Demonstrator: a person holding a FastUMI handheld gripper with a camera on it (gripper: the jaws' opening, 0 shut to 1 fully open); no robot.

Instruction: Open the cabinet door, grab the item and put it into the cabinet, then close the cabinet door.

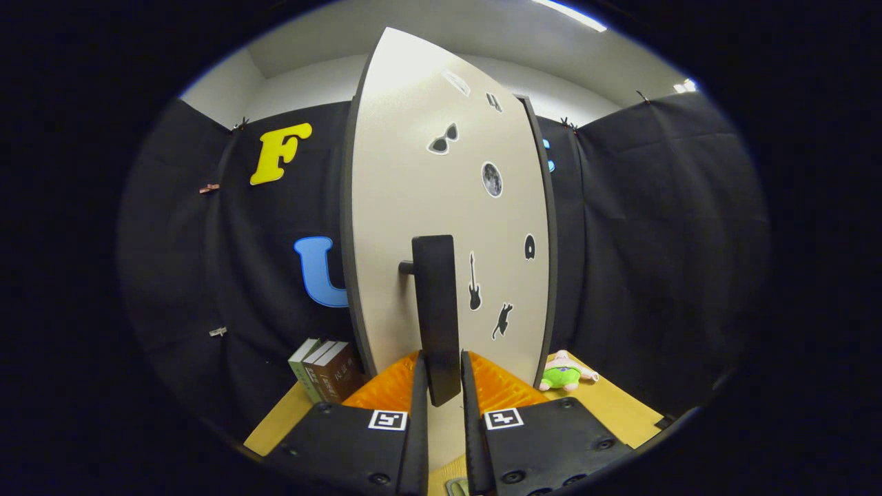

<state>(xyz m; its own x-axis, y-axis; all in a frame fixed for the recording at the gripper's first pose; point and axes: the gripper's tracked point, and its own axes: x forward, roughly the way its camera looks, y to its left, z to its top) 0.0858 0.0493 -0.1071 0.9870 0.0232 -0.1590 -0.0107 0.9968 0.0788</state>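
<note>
I have the gripper (441, 399) at the bottom centre of the frame, its two fingers (419, 413) drawn close on either side of the lower end of the black bar handle (435, 310). The handle sits between them; I judge both pads to be pinching it, though the contact itself is narrow and hard to confirm.

The handle stands upright on the pale cabinet door (441, 207), which fills the centre of the frame and carries several small stickers. The door's dark edge shows at both left and right; I cannot tell from this view how far it stands open.

The item, a green and pink plush toy (565, 372), lies on the wooden table (620, 406) at lower right, beyond the right finger and just beside the door's lower corner. A few books (324, 372) stand at lower left.

Status, as I judge it:
- Door opening: in hand.
- Toy pickup: not yet done.
- Placement in cabinet: not yet done.
- Door closing: not yet done.
</note>
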